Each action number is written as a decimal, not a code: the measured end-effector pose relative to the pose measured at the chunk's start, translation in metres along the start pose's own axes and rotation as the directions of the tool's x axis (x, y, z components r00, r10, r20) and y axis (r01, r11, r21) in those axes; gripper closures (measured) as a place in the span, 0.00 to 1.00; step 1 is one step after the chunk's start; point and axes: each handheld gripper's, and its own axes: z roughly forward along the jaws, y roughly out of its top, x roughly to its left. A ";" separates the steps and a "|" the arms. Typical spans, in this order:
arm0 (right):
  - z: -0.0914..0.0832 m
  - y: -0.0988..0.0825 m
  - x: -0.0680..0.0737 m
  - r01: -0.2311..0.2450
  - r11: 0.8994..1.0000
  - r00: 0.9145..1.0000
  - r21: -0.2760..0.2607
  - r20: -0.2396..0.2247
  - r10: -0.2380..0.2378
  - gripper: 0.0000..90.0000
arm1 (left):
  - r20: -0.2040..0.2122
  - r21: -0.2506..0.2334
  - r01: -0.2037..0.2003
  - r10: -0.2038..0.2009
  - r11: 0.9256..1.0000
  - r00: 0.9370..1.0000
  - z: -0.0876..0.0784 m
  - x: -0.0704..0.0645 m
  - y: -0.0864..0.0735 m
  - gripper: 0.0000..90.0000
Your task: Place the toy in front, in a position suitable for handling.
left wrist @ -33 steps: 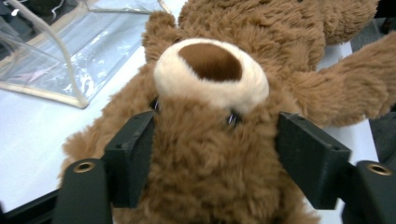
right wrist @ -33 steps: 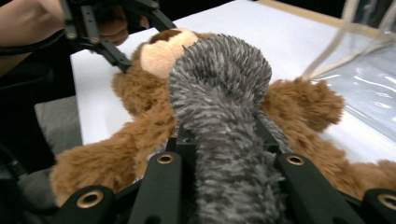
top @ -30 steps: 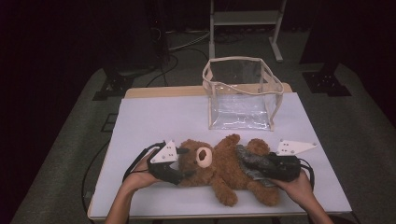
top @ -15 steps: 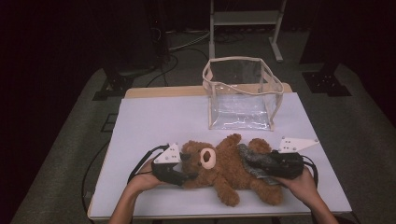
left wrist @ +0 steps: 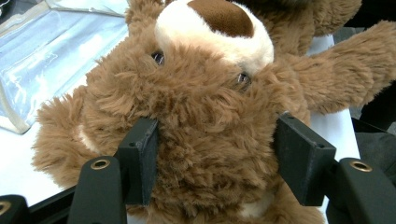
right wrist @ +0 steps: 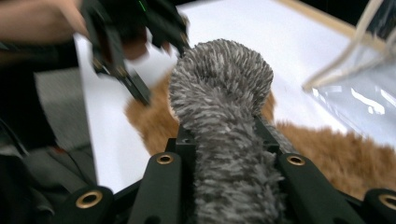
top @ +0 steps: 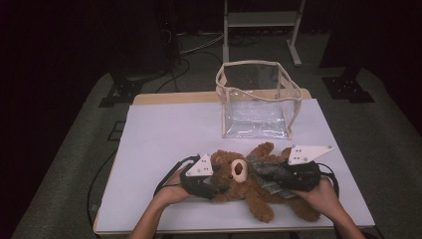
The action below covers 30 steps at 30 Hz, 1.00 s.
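**Teddy bear gripped at head and scarf on the white table**

A brown teddy bear (top: pixel 244 181) lies on its back near the front edge of the white table (top: pixel 164 134), its cream muzzle turned up toward the high camera, arms spread and legs pointing to the near right corner. Behind it, well apart toward the far edge, stands a clear plastic bag (top: pixel 259 99) with beige trim, upright and open at the top.

The left gripper (top: pixel 211 181) comes in from the left at the bear's head. In the left gripper view its two black jaws have just been closing and now sit on either side of the head (left wrist: pixel 205 140) – both pads are sunk into the fur below the eyes, so the head is pinched between them. A corner of the clear bag shows at the upper left of that view.

The right gripper (top: pixel 278 174) lies across the bear's chest from the right, with the person's hand (top: pixel 323 194) behind it. Its jaws are clamped on a grey fuzzy scarf (right wrist: pixel 224 126) – in the right gripper view the grey plush bulges up out of the narrow gap between the jaws, with brown fur under and beside it. The left gripper, blurred, shows farther off in that view at the upper left.

Both forearms enter from the bottom of the high view, one on each side of the bear
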 end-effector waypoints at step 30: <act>0.073 0.068 -0.025 -0.008 0.990 0.989 0.139 -0.147 0.029 0.79 | -0.007 0.003 -0.015 0.015 1.000 1.000 0.011 -0.021 0.002 0.44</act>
